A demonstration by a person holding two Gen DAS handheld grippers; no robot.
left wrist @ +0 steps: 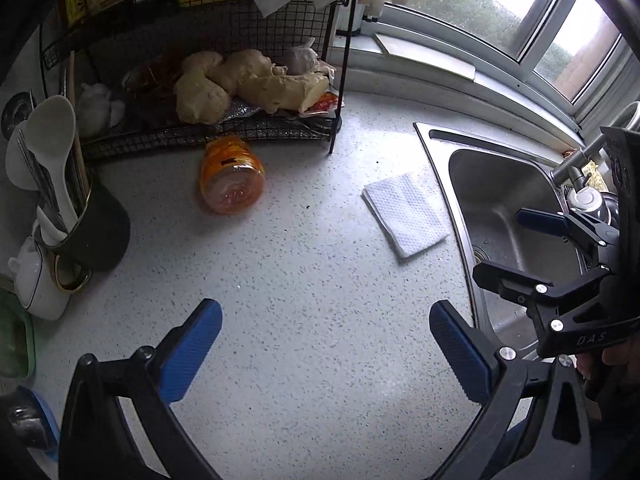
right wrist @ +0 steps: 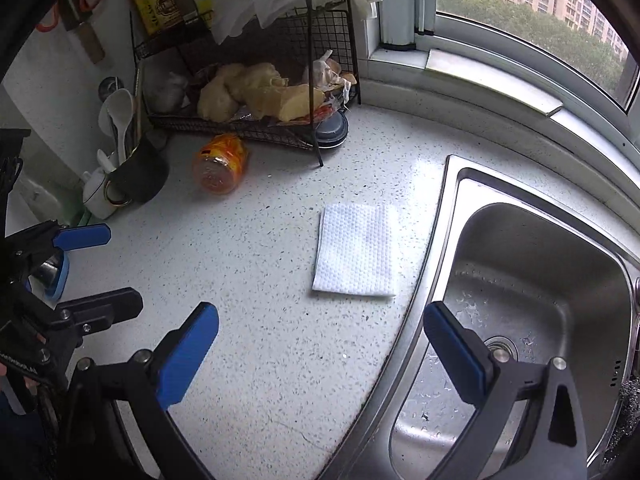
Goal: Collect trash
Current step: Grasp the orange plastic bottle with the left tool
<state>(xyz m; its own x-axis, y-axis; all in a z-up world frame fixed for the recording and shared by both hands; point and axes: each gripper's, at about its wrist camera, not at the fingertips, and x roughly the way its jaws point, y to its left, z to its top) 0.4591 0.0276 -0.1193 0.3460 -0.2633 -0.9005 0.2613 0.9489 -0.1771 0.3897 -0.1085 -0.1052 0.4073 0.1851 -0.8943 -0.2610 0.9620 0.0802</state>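
Your left gripper [left wrist: 326,354] hangs over bare speckled desk [left wrist: 280,280] with its blue fingers [left wrist: 192,356] spread wide and nothing between them. Your right gripper [right wrist: 320,354] is just as wide apart and holds nothing, with one finger above the desk and the other above the steel sink [right wrist: 540,280].

Ahead of both lies the trash. A folded white paper towel [right wrist: 356,254] rests flat on the desk, just beside the sink's left rim, between your two grippers and the wire rack. Farther back, an orange plastic jar [left wrist: 232,178] lies tipped on its side on the desk, close in front of the rack's lower shelf and well apart from the towel.

The black wire rack [left wrist: 256,136] stands against the wall, its lower shelf carrying pieces of ginger [left wrist: 248,80] and garlic bulbs [left wrist: 98,100], with boxes and a bottle on the shelf above. To the rack's left, a dark mug [right wrist: 142,176] holds a white spoon [right wrist: 120,114] and other utensils, and touches a white mug [right wrist: 98,200] beside it. A window [right wrist: 540,20] runs behind the sink, and water droplets dot the basin around the drain [right wrist: 500,346].

In the left wrist view, your right gripper shows at the right edge over the sink, near the faucet [left wrist: 576,160].
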